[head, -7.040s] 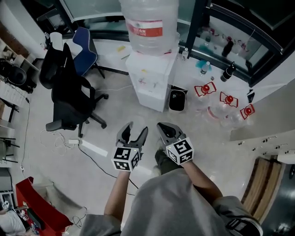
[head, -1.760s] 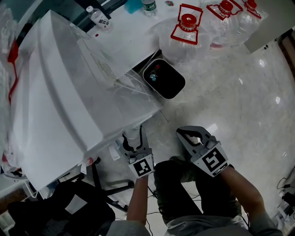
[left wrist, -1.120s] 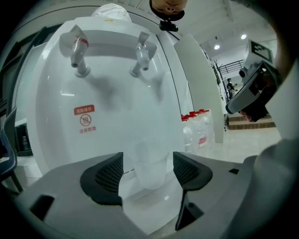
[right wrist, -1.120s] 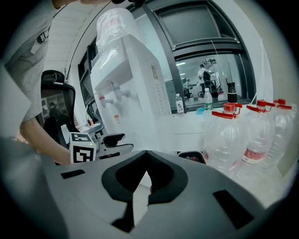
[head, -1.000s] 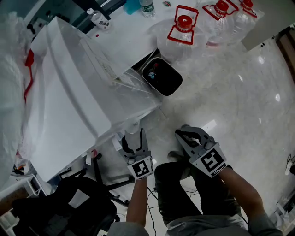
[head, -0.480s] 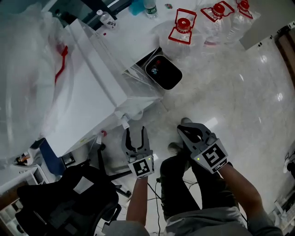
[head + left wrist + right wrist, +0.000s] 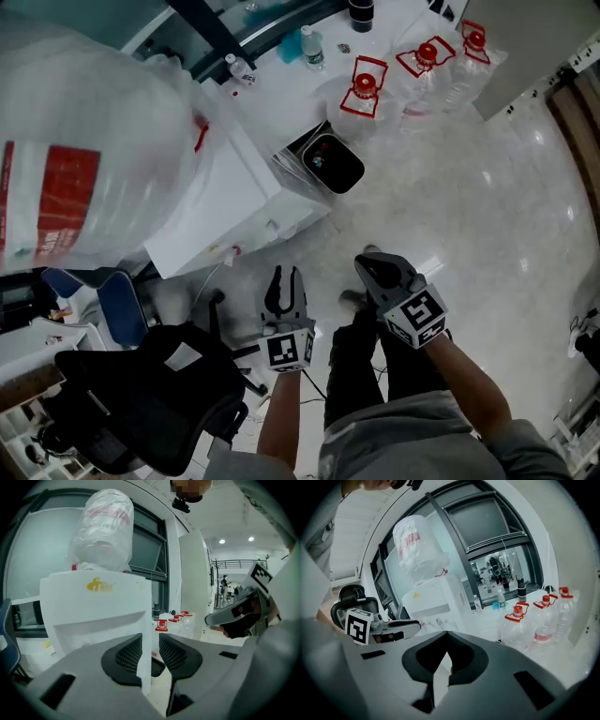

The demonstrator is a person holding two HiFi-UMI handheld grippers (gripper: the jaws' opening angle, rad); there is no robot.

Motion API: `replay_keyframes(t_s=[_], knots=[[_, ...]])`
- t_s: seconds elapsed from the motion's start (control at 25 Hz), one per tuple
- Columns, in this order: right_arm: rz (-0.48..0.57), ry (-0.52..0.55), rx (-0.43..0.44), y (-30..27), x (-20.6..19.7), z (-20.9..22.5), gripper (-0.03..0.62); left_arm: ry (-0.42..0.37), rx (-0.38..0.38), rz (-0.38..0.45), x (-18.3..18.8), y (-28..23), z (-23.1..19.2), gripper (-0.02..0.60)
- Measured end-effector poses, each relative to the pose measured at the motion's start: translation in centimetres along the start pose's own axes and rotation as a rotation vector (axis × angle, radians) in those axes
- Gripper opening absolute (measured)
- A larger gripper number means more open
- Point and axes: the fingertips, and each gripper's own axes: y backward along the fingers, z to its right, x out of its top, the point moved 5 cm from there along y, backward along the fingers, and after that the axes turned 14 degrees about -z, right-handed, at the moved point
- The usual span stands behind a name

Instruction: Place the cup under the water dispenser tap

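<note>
The white water dispenser [image 7: 225, 202] with its big clear bottle [image 7: 84, 159] fills the upper left of the head view. A small pale shape at its front, by the taps, looks like the cup [image 7: 273, 226], but it is too small to be sure. My left gripper [image 7: 285, 272] hangs in the air short of the dispenser. Its jaws are closing, a narrow gap is left, and nothing is between them [image 7: 151, 641]. My right gripper [image 7: 362, 266] floats beside it, shut and empty [image 7: 446, 633]. Both gripper views face the dispenser [image 7: 93, 616] [image 7: 436, 597].
A black bin [image 7: 330, 161] stands right of the dispenser. Several water jugs with red handles [image 7: 361, 84] crowd the floor behind it. A black office chair [image 7: 141, 394] and a blue chair [image 7: 122, 300] sit at the lower left. The person's legs are under the grippers.
Both grippers have risen and drawn back from the dispenser. The left jaws, wide around the cup earlier, have let it go and narrowed. The bottle now fills the upper left.
</note>
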Motion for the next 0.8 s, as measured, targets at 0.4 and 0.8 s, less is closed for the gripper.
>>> replay_keyframes(t_s=[0.4,0.8], knots=[[0.067,-0.011,0.011,6.0,6.2,-4.5,0.011,-0.057,-0.106,0.031,9.9,7.7,3.5,0.027],[0.141,-0.008,0.028,11.5,12.0,-7.7,0.009,-0.076,-0.119,0.091,16.6,14.5,5.2,0.011]])
